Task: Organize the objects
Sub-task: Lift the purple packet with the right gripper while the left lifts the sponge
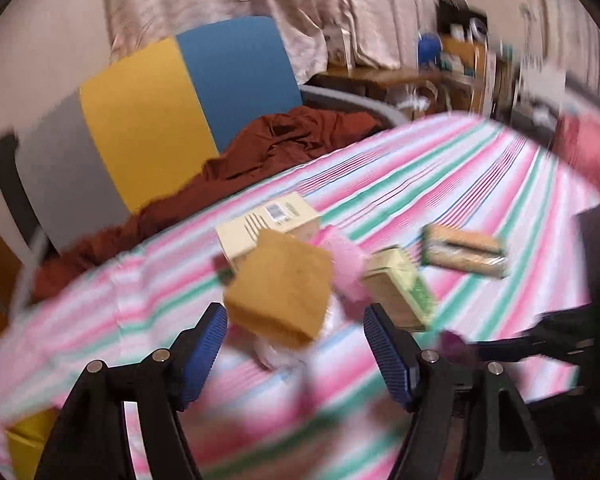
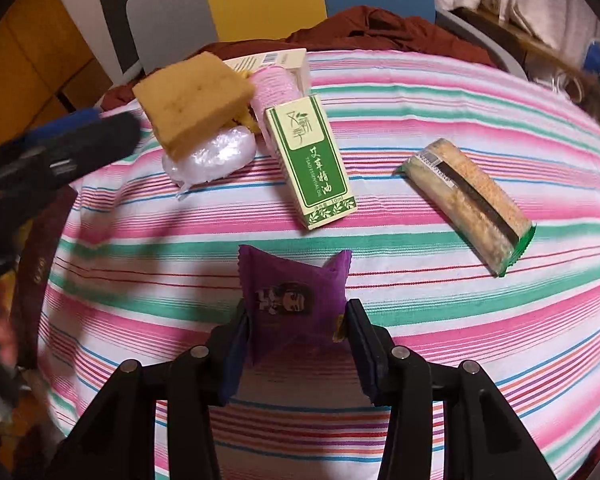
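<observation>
My right gripper [image 2: 296, 320] is shut on a purple snack packet [image 2: 294, 292] and holds it just above the striped cloth [image 2: 420, 92]. My left gripper [image 1: 296, 328] is open and empty, close in front of a tan sponge [image 1: 280, 286]; the view is blurred by motion. The sponge [image 2: 192, 96] rests tilted on a clear plastic bundle [image 2: 216, 154]. Beside it lie a pink roll [image 2: 274, 88], a green-and-cream box [image 2: 312, 164], a cream box [image 1: 266, 218] and a wrapped cracker bar [image 2: 472, 204].
A chair with grey, yellow and blue back [image 1: 160, 120] carries a rust-brown garment [image 1: 268, 148] beyond the table's far edge. A dark brown book [image 2: 40, 264] lies at the left edge. Shelves and clutter [image 1: 464, 60] stand far right.
</observation>
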